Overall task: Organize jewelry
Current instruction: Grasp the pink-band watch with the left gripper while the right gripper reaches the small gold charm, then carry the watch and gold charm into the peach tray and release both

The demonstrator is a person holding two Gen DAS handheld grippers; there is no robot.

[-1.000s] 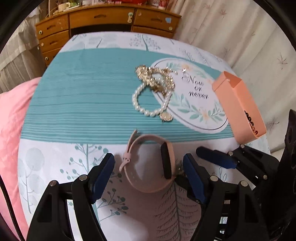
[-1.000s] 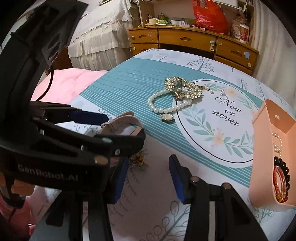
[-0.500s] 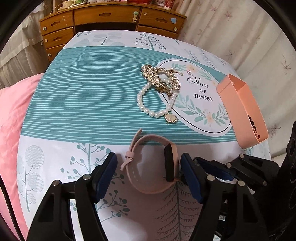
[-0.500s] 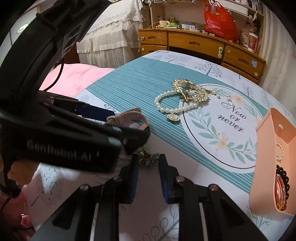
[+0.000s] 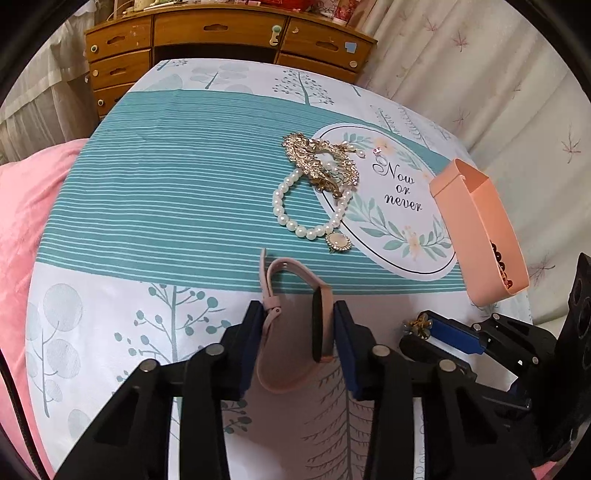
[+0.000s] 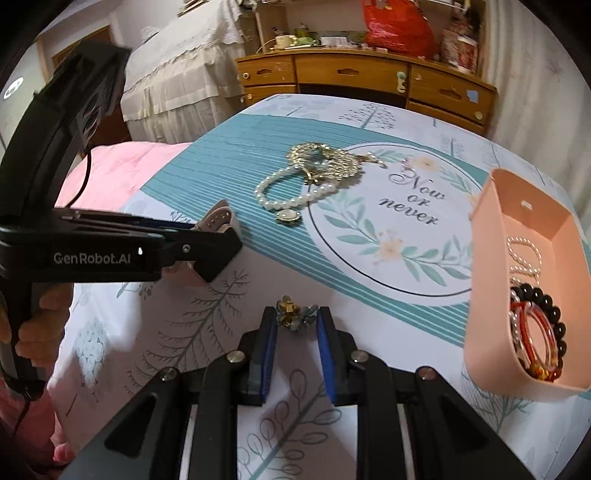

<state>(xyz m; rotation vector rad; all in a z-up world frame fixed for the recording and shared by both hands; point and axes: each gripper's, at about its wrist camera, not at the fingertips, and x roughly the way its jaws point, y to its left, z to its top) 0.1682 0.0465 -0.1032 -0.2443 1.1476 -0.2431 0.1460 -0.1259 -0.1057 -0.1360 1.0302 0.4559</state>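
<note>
A pale pink watch (image 5: 291, 373) lies on the patterned cloth between the fingers of my left gripper (image 5: 299, 328). The jaws are closing, and the pads press the strap on one side and the black watch face on the other. My right gripper (image 6: 295, 321) is shut on a small gold flower ornament (image 6: 293, 314), just above the cloth and to the right of the left gripper (image 6: 207, 251). A peach tray (image 6: 517, 206) at the right holds a black bead bracelet, a red bangle and a thin pearl strand. A pearl bracelet (image 5: 291, 221) and a gold filigree piece (image 5: 321, 166) lie further out.
A wooden dresser (image 5: 221, 33) stands past the far end of the cloth. A pink blanket (image 5: 22, 221) borders the left side, a curtain the right. A white-covered bed (image 6: 177, 66) is at the back left. A person's hand (image 6: 48, 314) grips the left gripper's handle.
The left jaws have come in from wide apart onto the watch. The right jaws shut on the flower ornament, then carried it rightward away from the left gripper.
</note>
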